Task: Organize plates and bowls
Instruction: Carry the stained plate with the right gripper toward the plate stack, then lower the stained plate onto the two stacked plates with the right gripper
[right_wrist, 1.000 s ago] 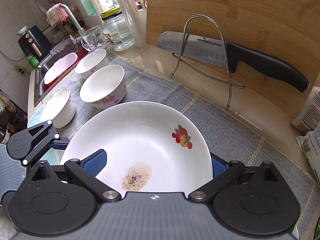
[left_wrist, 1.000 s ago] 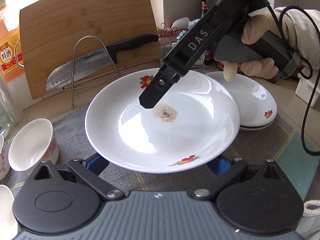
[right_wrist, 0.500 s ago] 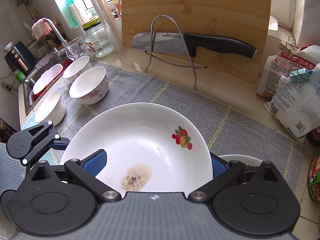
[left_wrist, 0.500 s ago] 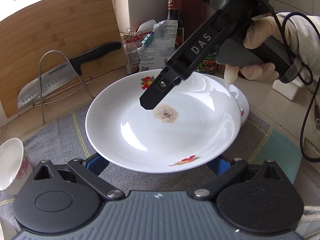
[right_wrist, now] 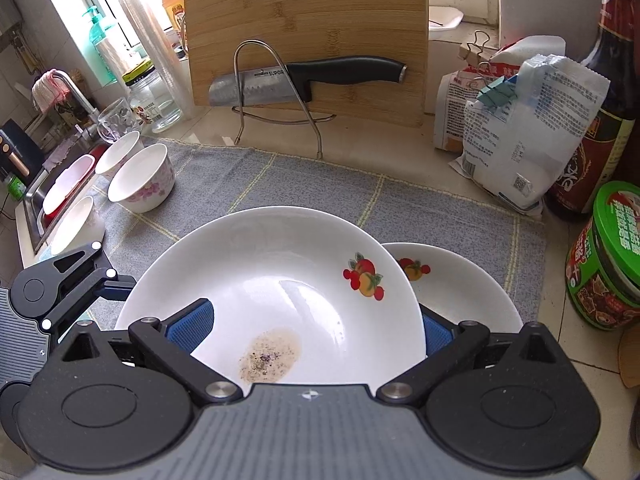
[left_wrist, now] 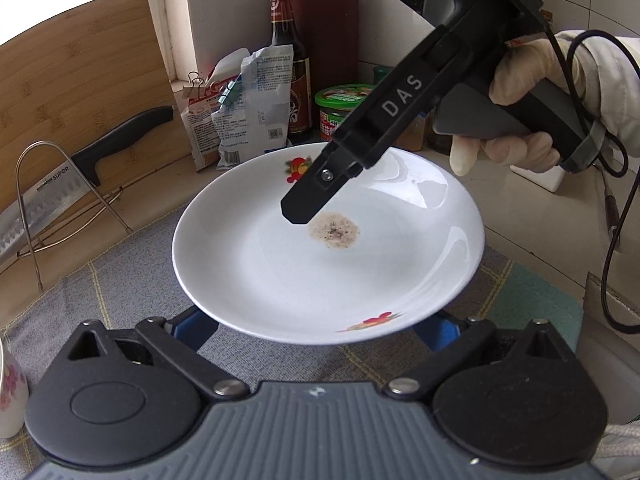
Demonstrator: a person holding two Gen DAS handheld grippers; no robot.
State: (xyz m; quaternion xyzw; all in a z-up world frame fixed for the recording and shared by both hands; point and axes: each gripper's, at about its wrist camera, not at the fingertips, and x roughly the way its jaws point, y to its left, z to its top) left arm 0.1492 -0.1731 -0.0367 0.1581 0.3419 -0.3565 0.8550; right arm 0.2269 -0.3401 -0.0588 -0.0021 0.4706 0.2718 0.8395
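Plate (right_wrist: 272, 280), centre frame and soiled, hangs over the second plate (right_wrist: 460, 292) at lower right, seemingly for stacking, the right gripper (left_wrist: 296, 216) pinching its far rim, the left gripper (left_wrist: 320, 330) spread wide underneath as support.

We note bright daylight from the window (right_wrist: 96, 20) at upper left; glare streaks on the plate (left_wrist: 328, 256); soft shadows on the mat (right_wrist: 304, 184). Fisheye bends edges; corners vignetted; focus sharp.

Home kitchen: sink (right_wrist: 60, 184), cutting board (right_wrist: 304, 20), knife (right_wrist: 312, 76), sauce bottle (left_wrist: 290, 60) (dark, red-labelled).
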